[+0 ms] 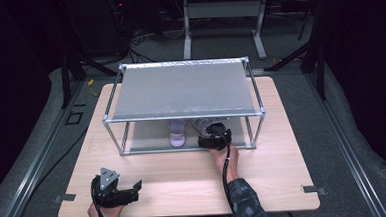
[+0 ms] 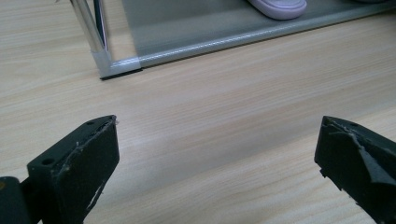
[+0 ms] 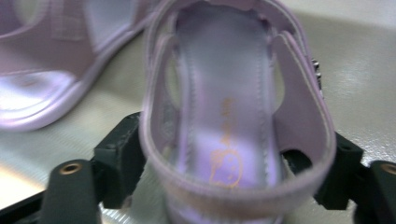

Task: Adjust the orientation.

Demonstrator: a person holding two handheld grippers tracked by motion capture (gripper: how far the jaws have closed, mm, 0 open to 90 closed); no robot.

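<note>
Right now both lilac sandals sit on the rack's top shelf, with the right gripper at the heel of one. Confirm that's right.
Wrong shelf. The high view shows both lilac sandals on the bottom shelf of the rack; the top shelf holds nothing. The right gripper is indeed at one sandal's heel.

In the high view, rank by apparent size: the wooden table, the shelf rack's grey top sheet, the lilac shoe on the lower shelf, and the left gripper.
1. wooden table
2. grey top sheet
3. left gripper, though nearness to the camera inflates it
4. lilac shoe, partly hidden under the top sheet, so this last placing is unsure
</note>
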